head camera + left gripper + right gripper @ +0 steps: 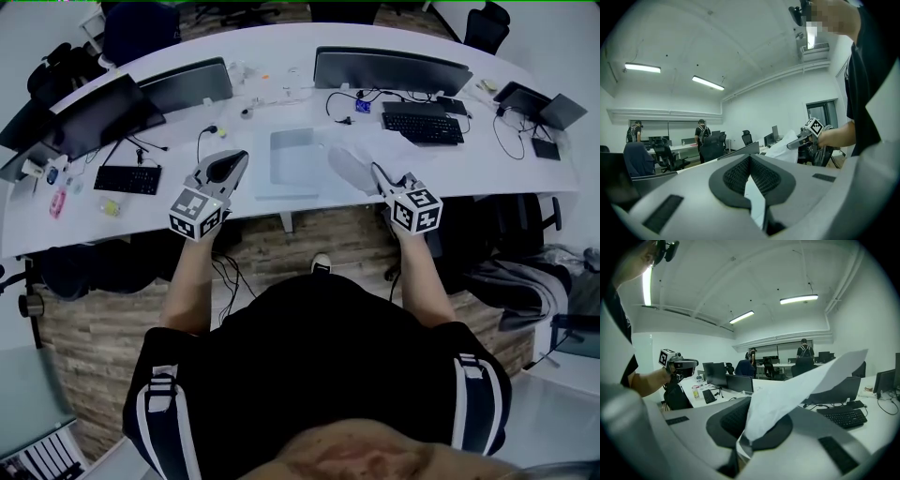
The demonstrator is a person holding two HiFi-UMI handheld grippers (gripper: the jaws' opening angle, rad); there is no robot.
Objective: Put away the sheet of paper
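Note:
The sheet of paper [797, 390] is white and bent, and it rises up and to the right from the jaws of my right gripper [749, 427], which is shut on its lower edge. In the head view the paper [352, 164] hangs over the front of the white desk [281, 202], ahead of the right gripper [373, 171]. My left gripper [239, 159] is held over the desk's front edge to the left, apart from the sheet. In its own view the left gripper [750, 161] has its pads meeting at the tips. Across from it show the right gripper [806, 136] and the paper [785, 147].
A pale translucent folder [295, 159] lies flat on the desk between the grippers. Monitors [389, 70], a black keyboard [422, 127], a second keyboard [127, 178] and cables stand further back. Two people [804, 350] stand at distant desks. Office chairs [487, 23] line the far side.

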